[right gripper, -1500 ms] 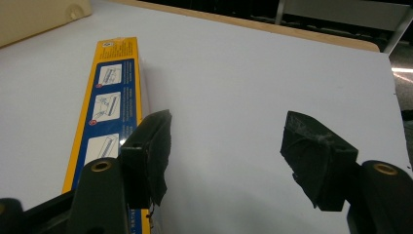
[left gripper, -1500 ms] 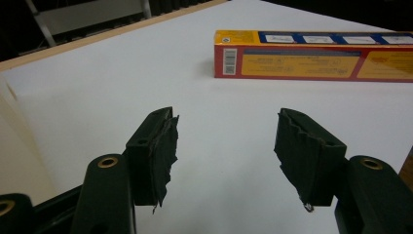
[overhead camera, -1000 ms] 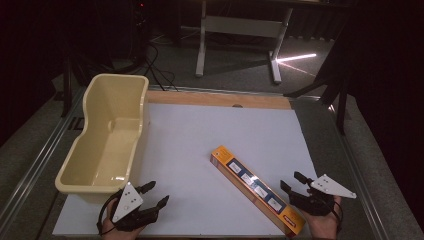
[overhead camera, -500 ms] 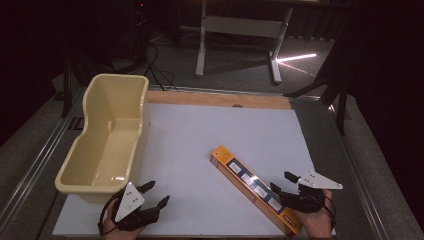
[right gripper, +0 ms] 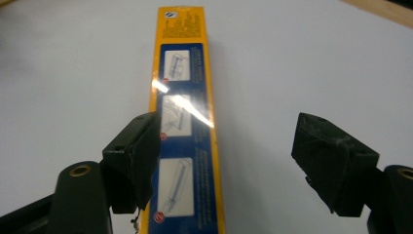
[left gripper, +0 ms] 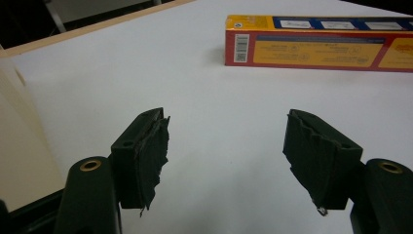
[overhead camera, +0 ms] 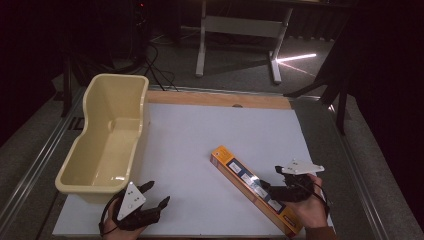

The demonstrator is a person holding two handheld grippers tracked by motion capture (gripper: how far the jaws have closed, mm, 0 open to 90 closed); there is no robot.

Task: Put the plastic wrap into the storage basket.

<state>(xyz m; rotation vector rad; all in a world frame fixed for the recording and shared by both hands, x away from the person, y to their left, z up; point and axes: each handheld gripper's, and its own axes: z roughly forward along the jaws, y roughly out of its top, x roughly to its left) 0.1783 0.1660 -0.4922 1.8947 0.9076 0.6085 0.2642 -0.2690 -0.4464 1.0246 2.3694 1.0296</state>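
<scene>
A long orange box (overhead camera: 235, 170) with blue panels lies slantwise on the white mat (overhead camera: 220, 125), right of centre. My right gripper (overhead camera: 270, 179) hovers over the box's near half. Its jaws have just been opening and stand apart without touching the box. In the right gripper view the box (right gripper: 187, 87) runs away from me just inside the left jaw, and the right gripper (right gripper: 231, 139) leaves a wide gap on its other side. My left gripper (overhead camera: 157, 192) rests open at the front left, with nothing between its jaws (left gripper: 226, 146). The box (left gripper: 316, 46) lies far ahead of it.
A cream plastic tub (overhead camera: 107, 140) stands along the left edge of the mat, with its wall (left gripper: 19, 141) close beside my left gripper. A wooden strip (overhead camera: 220, 99) borders the mat's far side. Beyond it are a white table frame (overhead camera: 240, 27) and cables on the floor.
My right gripper has moved left, from beside the box's near end to over the box, and its jaws have spread wider. The left gripper, box and tub have not moved.
</scene>
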